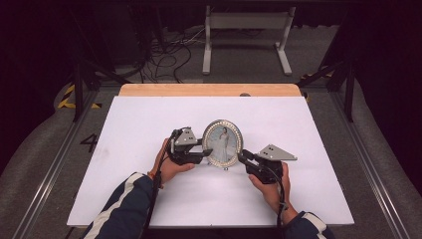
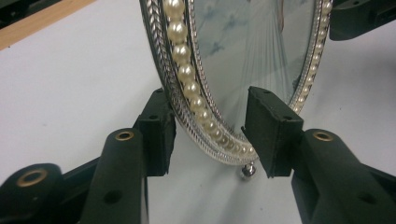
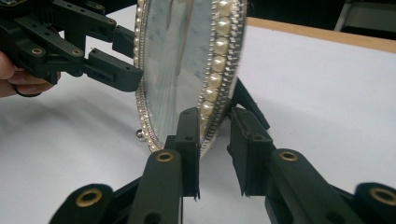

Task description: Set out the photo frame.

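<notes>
While the white table (image 1: 149,189) takes up most of the high view, with a strip of bare wood (image 1: 209,90) along its far edge, an oval picture frame (image 1: 223,143) is seen standing upright near the middle of it, slightly closer to the near edge than to the far one. A rim of pearl beads (image 2: 186,72) and a silver band is carried around the frame's glass, and a small metal ball foot (image 2: 248,170) is seen under its lowest point, close above the table top.

Both hands are brought in from the near edge. The left gripper (image 2: 208,135) is set at the frame's left side: its jaws stand partly apart with the lower rim between them; the back jaw lies against the rim, while a clear gap is left between the front jaw and the glass, so the frame is not pinched. The right gripper (image 3: 215,149) is placed at the frame's right side, its jaws fairly narrow around the rim; the front jaw is pressed on the beads, but whether the back jaw touches the frame's back or its stand cannot be told.
</notes>
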`<state>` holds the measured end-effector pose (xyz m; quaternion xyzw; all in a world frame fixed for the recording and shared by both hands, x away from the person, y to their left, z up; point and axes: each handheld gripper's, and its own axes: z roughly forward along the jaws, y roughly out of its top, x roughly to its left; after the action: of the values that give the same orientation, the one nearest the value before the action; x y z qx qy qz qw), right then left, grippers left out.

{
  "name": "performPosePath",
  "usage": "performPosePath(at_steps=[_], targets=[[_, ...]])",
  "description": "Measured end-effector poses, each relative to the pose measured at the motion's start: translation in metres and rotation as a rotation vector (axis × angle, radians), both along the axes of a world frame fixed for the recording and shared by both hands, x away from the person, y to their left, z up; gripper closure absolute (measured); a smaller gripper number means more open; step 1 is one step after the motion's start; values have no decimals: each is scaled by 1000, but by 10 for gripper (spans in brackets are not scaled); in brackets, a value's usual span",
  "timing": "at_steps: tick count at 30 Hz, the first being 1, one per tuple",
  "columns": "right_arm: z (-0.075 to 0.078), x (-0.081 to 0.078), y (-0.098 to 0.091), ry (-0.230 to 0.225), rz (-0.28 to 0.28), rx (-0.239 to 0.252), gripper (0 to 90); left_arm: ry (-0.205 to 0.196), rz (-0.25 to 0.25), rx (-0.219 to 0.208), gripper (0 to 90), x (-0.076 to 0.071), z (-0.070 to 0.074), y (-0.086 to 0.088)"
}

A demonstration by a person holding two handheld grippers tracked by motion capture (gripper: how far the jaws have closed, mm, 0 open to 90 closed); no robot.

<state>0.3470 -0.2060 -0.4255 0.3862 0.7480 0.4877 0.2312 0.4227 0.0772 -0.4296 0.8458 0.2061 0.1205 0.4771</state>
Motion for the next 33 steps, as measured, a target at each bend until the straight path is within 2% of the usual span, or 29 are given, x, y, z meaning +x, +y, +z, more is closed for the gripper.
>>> performPosePath(at_steps=[4, 8, 12, 17, 26, 33], targets=[[2, -1, -2, -16, -10, 14, 719, -7, 0, -18, 534, 2, 2, 0], [3, -2, 0, -32, -3, 30, 746, -6, 3, -26, 572, 2, 2, 2], [4, 0, 2, -36, -4, 11, 778, -3, 15, -18, 658, 1, 2, 5], [3, 5, 3, -27, -11, 6, 771, -7, 17, -17, 667, -4, 3, 7], [4, 11, 6, -25, 11, 1, 771, 5, 35, -19, 662, -11, 1, 11], [4, 12, 8, -29, 17, -11, 772, -7, 25, 8, 662, -15, 3, 12]])
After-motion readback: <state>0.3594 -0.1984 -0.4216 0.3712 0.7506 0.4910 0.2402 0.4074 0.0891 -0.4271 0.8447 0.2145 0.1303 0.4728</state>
